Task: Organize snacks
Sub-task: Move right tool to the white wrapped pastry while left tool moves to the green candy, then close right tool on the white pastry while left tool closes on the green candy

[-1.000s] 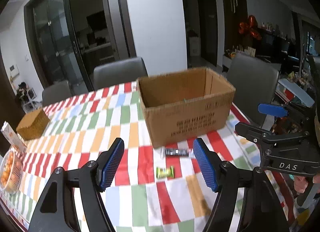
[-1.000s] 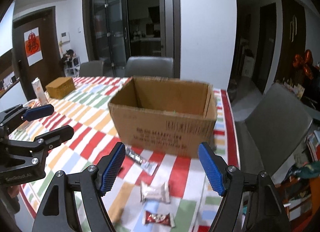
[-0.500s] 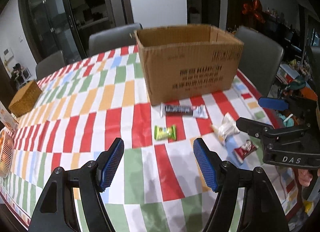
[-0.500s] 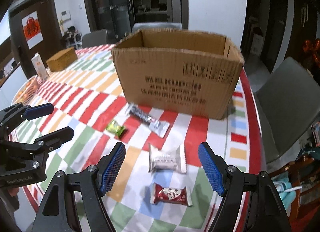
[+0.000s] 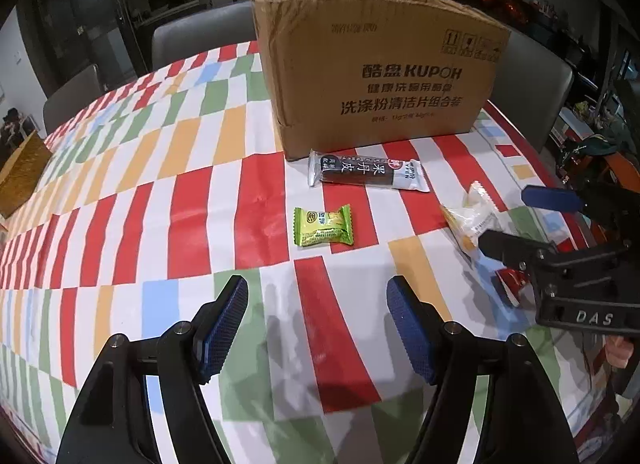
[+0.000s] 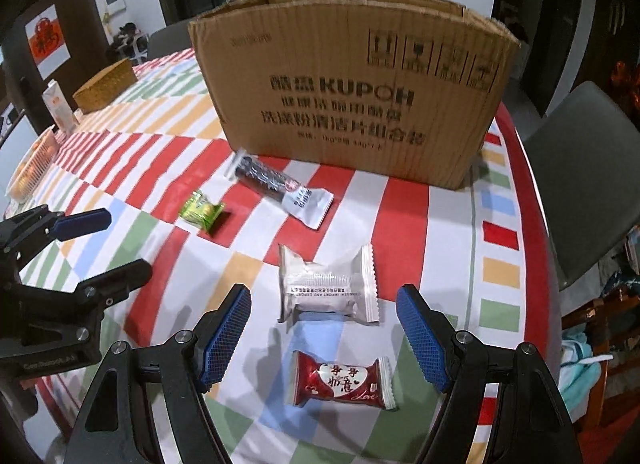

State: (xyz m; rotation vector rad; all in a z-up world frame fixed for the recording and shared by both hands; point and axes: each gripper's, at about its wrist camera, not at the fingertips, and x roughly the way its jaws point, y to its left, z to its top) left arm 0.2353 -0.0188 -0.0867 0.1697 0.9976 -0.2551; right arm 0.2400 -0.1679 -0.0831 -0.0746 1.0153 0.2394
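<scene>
Several wrapped snacks lie on the striped tablecloth in front of an open cardboard box (image 5: 380,72) (image 6: 352,88). A green candy (image 5: 323,226) (image 6: 201,211) sits just ahead of my left gripper (image 5: 317,304), which is open and empty. A long dark bar (image 5: 366,175) (image 6: 280,189) rests at the box's foot. My right gripper (image 6: 323,314) is open, with a white pastry packet (image 6: 326,285) (image 5: 472,220) lying just beyond its fingertips and a red heart candy (image 6: 340,380) between its arms, untouched.
The tablecloth (image 5: 160,200) covers a round table. A woven basket (image 6: 106,84), a carton (image 6: 58,104) and a bowl of oranges (image 6: 32,168) stand far left. Grey chairs (image 6: 580,168) (image 5: 192,32) ring the table; the right edge is near.
Both grippers have sunk toward the table and tilted downward. The box and snacks now loom larger and closer. Jaw openings look the same.
</scene>
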